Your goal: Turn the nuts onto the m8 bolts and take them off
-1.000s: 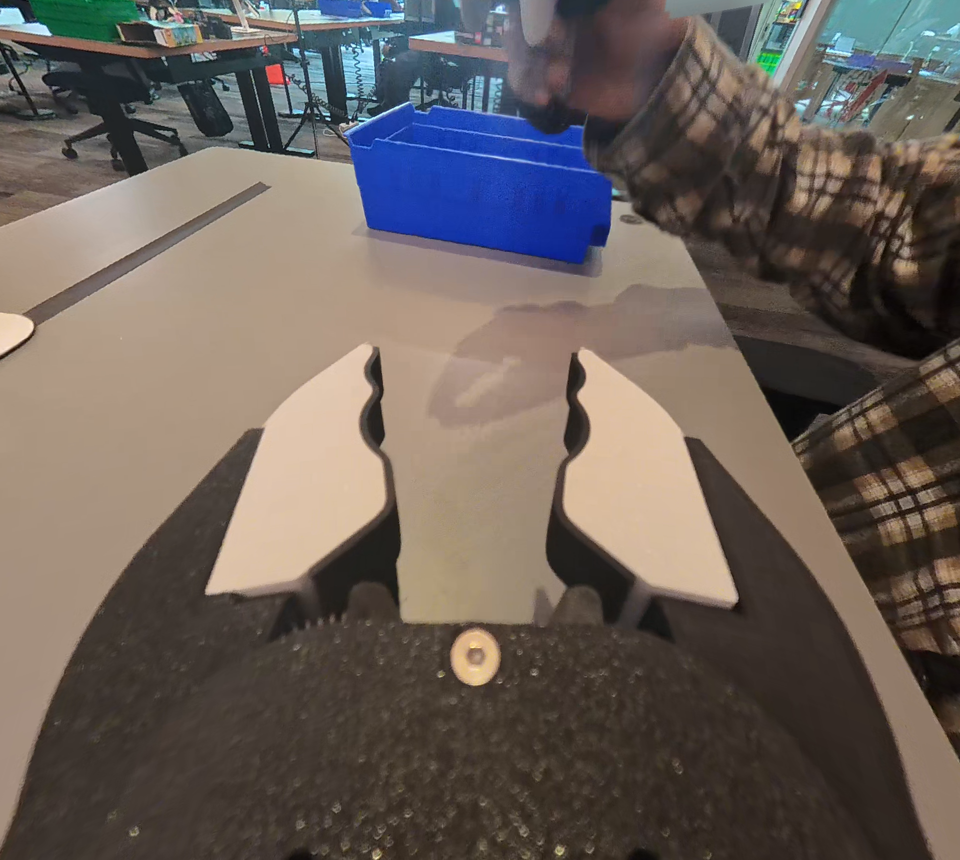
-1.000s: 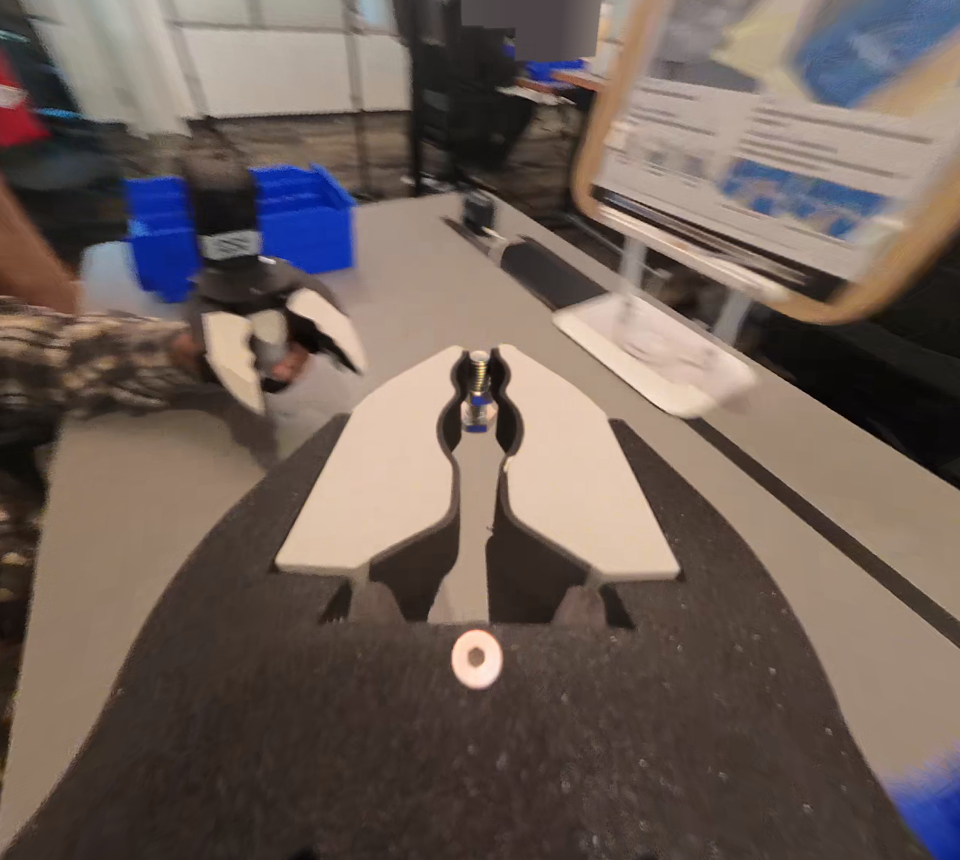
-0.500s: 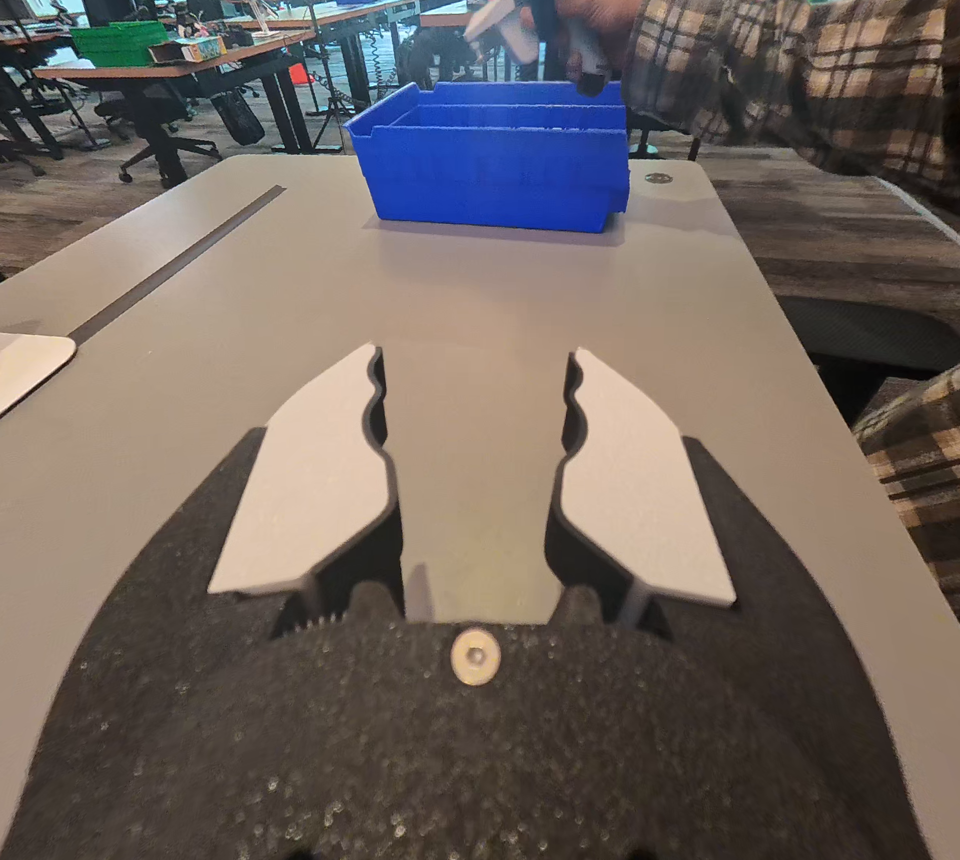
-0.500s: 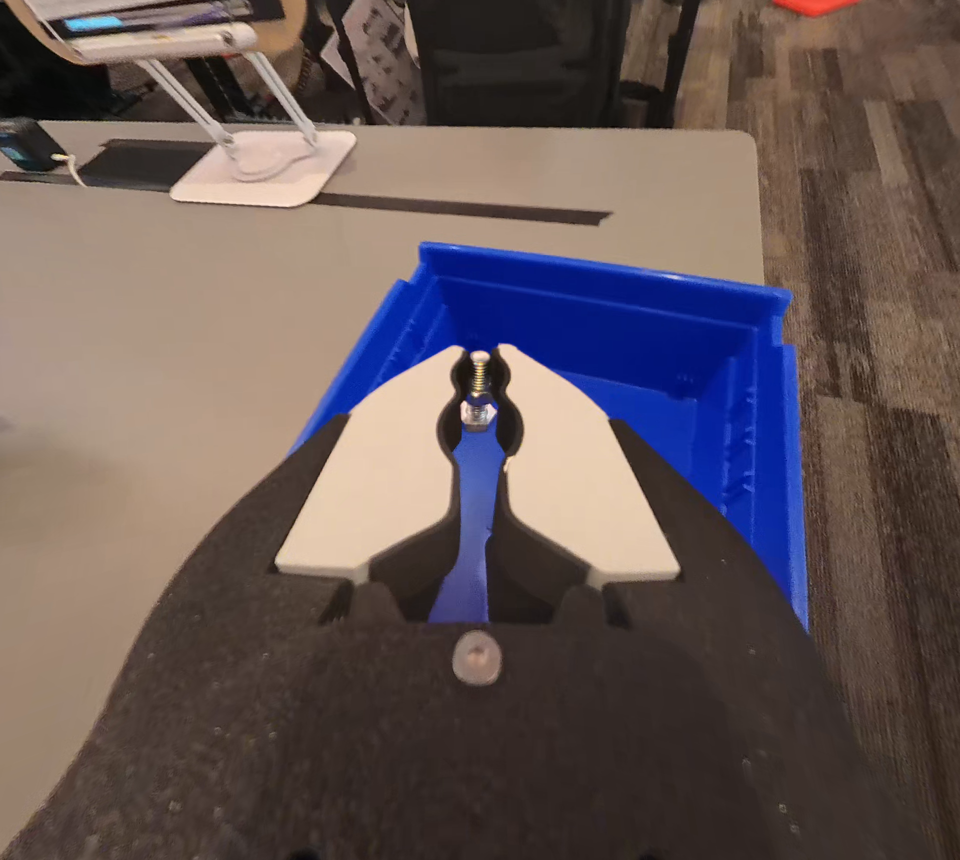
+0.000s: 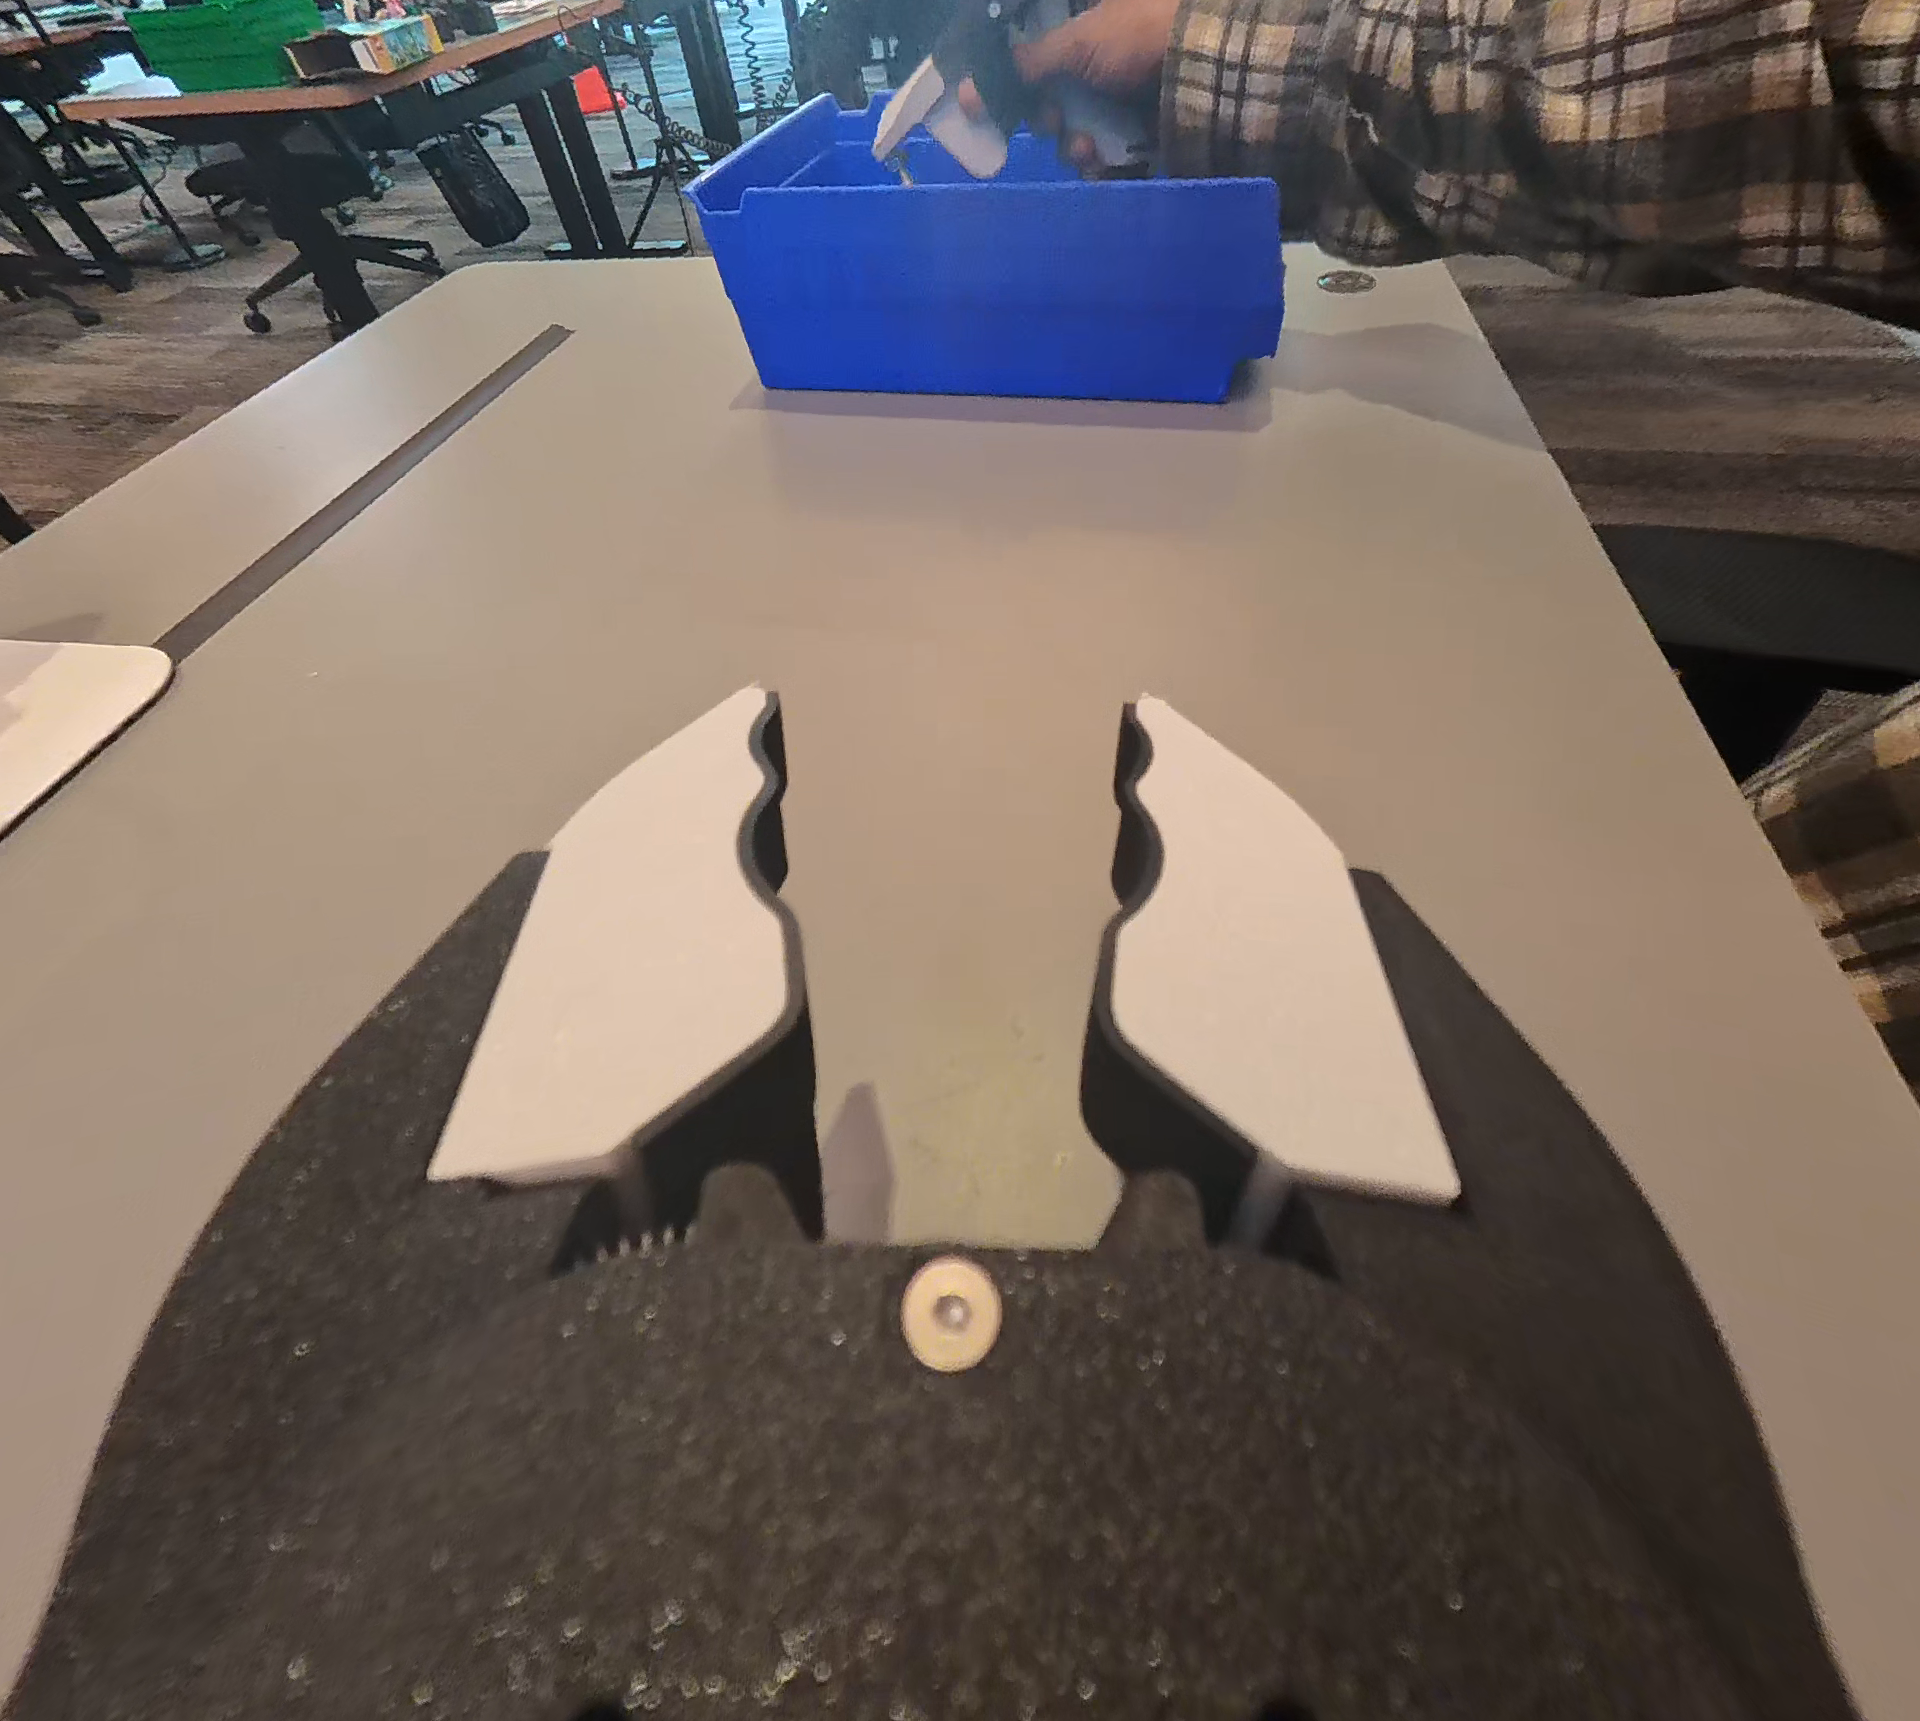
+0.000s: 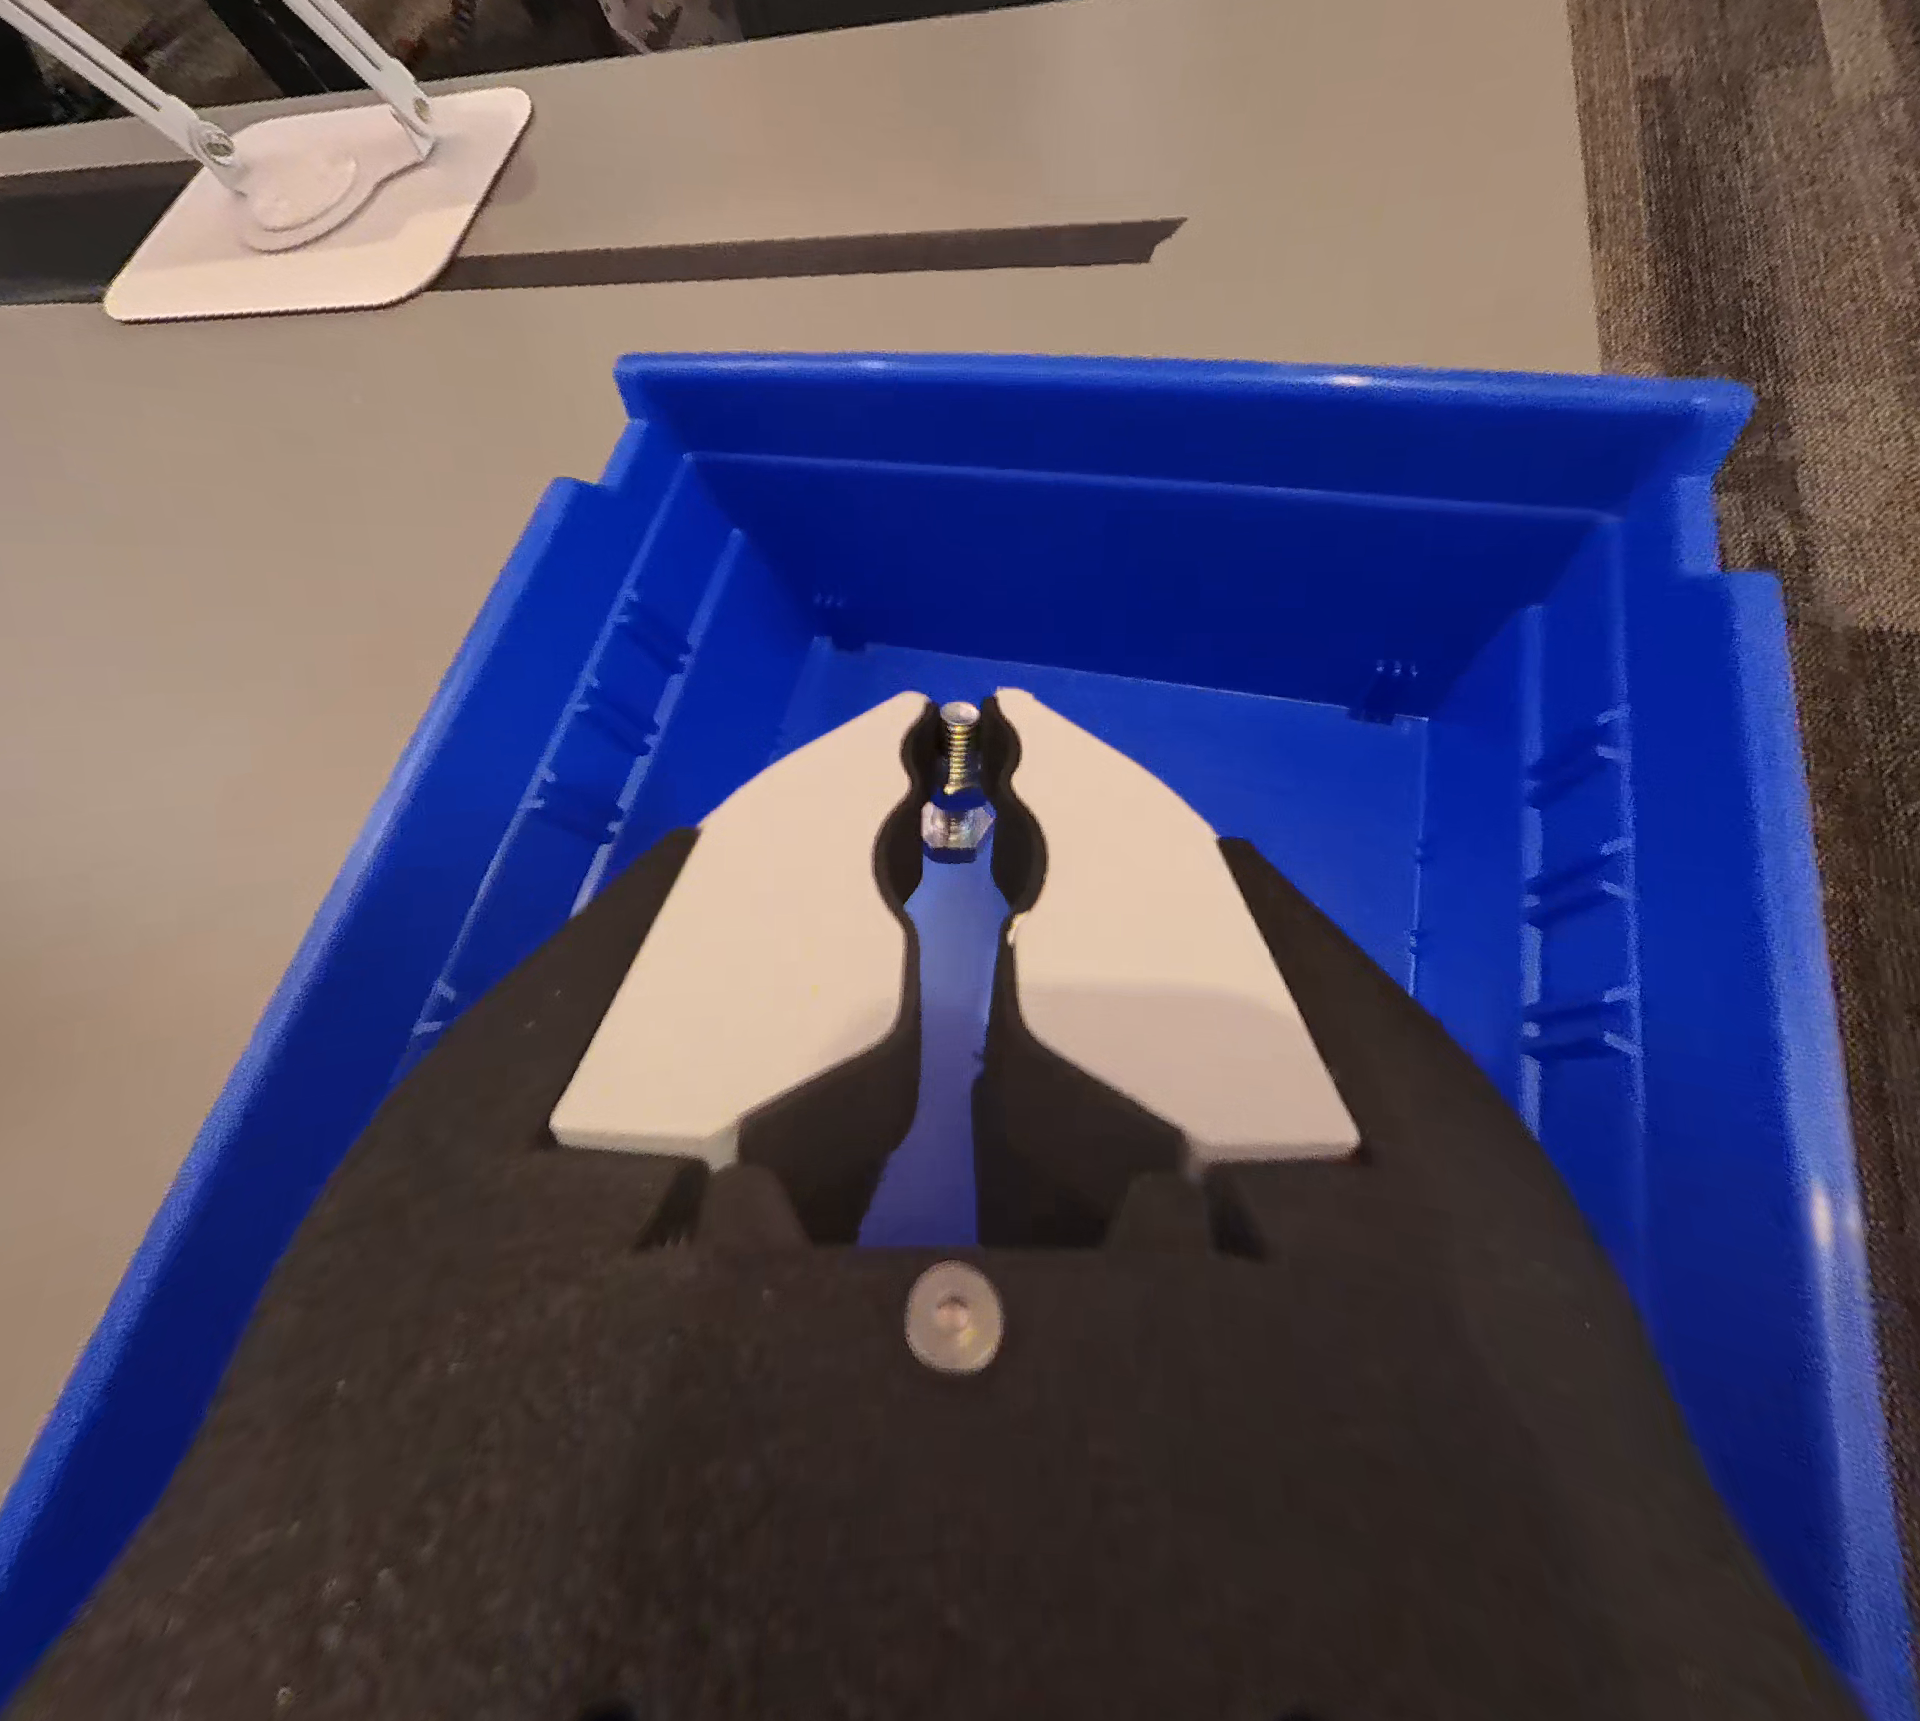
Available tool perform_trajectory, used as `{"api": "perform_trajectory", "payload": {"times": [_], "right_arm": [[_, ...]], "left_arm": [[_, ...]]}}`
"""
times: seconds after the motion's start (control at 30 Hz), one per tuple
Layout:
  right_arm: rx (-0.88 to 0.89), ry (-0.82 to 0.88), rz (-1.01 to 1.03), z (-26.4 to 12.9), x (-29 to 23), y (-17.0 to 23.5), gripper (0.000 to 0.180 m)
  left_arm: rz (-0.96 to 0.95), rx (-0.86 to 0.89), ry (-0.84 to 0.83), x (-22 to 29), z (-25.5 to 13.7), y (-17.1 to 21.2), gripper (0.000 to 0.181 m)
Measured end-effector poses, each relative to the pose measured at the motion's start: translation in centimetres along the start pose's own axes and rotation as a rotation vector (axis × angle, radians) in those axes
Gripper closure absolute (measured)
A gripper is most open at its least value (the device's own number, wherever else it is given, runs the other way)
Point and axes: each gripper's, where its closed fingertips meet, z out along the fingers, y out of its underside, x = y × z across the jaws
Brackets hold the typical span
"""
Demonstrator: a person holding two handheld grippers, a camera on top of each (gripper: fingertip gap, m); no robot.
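My right gripper (image 6: 961, 703) is shut on a small silver bolt (image 6: 956, 749) with a nut (image 6: 948, 832) on its near end. It holds the bolt inside the open blue bin (image 6: 1174, 414), above the bin floor. The left wrist view shows that gripper (image 5: 912, 136) dipping into the blue bin (image 5: 997, 289) from the right, held by a hand in a plaid sleeve. My left gripper (image 5: 951, 697) is open and empty, low over the grey table (image 5: 935, 549), well short of the bin.
A white lamp base (image 6: 322, 217) stands on the table left of the bin, beside a dark strip (image 6: 810, 253); its corner shows in the left wrist view (image 5: 62, 715). The table's right edge (image 5: 1621, 632) is close. Office desks and chairs lie beyond. About 45 centimetres separates my left fingertips from my right.
My right gripper has swung from the middle of the table over to the blue bin and lowered into it, still holding the bolt. My left gripper has stayed open and nearly still.
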Motion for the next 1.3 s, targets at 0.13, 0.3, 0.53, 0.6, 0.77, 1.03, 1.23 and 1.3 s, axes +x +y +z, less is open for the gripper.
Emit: {"api": "perform_trajectory", "payload": {"times": [0.13, 0.3, 0.53, 0.6, 0.77, 1.03, 1.23, 1.3], "right_arm": [[-0.07, 0.024, 0.008, 1.0, 0.6, 1.6, 0.172], [-0.183, 0.053, 0.0, 1.7, 1.2, 4.0, 0.172], [-0.101, 0.094, -0.037, -0.4, 1.5, 1.2, 0.136], [0.047, 0.065, -0.047, -2.6, -0.2, -2.9, 0.131], [0.4, -0.022, -0.206, -9.9, -9.4, -12.9, 0.119], [0.479, -0.282, -0.505, -8.9, -27.3, -10.2, 0.111], [0.431, -0.456, -0.473, 1.2, -32.9, -3.8, 0.112], [0.433, -0.458, -0.453, 4.1, -33.0, -2.6, 0.112]], "left_arm": [[0.007, -0.014, 0.0, 0.1, 0.1, 0.2, 0.121], [0.011, -0.026, 0.002, 0.1, 0.3, 0.4, 0.122], [0.009, -0.018, -0.001, 0.1, 0.2, 0.2, 0.122], [0.009, -0.016, -0.003, 0.0, 0.2, 0.2, 0.122], [-0.008, -0.014, -0.004, -0.2, 0.2, 0.4, 0.122], [-0.022, -0.02, -0.011, -0.6, 0.3, 0.7, 0.122], [-0.033, -0.021, -0.024, -1.0, 0.1, 0.8, 0.123], [-0.037, -0.018, -0.029, -1.1, 0.0, 0.8, 0.123]]}}
